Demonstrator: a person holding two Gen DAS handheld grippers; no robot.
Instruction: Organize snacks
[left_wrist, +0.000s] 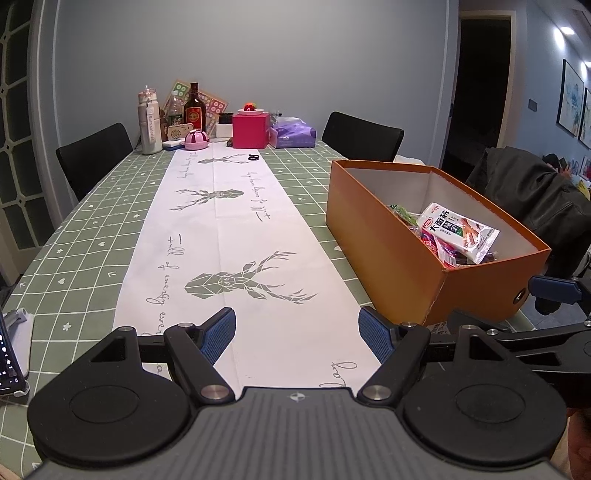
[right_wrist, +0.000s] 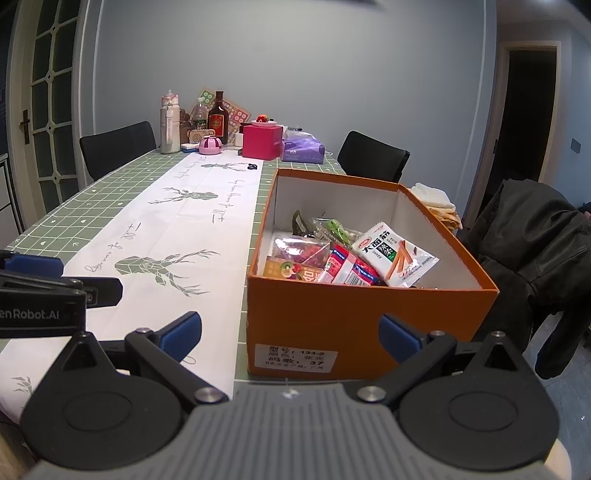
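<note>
Hovering low at the near end of the table, both grippers are empty with jaws wide apart. Ahead of the left gripper there is only the white runner with its deer prints; nothing lies between its jaws. The box stands just ahead of the right gripper, its labelled end wall framed between the open jaws, and off to the right of the left jaws.

Every snack in sight is in that box, piled at its near end, while the far half shows bare white lining. No loose packet shows on the runner, so the gathering looks mostly or fully done, and the open, backed-off grippers fit a pause rather than a grasp.

On top of the pile leans a white packet with black characters and orange sticks printed on it, tilted against the right wall. Beside it lie a red-and-white pack, a clear bag of reddish pieces, and a green-printed wrapper farther in. All look light, crinkly and slippery.
</note>
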